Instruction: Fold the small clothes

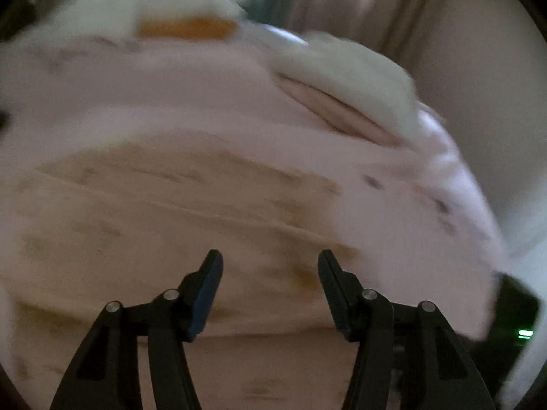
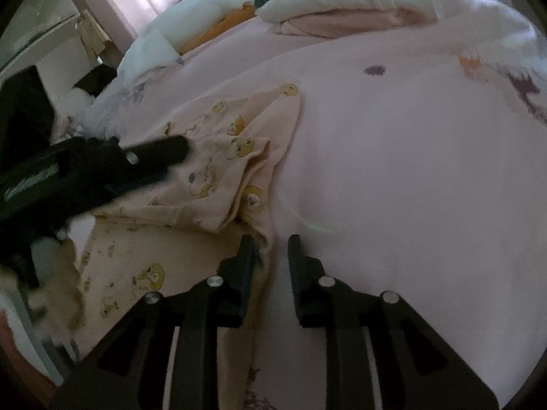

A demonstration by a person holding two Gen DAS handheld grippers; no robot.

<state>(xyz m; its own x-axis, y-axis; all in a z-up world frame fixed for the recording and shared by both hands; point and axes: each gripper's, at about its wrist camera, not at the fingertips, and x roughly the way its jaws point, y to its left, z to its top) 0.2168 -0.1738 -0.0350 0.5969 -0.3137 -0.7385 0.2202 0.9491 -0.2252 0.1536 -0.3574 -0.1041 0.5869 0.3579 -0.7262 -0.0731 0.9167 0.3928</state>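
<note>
The left gripper (image 1: 270,256) is seen with its jaws parted and nothing between them, above a blurred peach garment (image 1: 177,212) spread on a pink sheet (image 1: 212,102); white pillows (image 1: 348,75) are seen toward one o'clock

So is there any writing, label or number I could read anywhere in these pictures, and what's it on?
None can be read.
Left gripper: a pale strip of marks on its dark body, seen from the right wrist, too blurred to read.
Garment: cartoon prints only, no words.
Sheet: purple and orange motifs, no letters.
Green light: a glow at the left view's edge, no digits.
</note>
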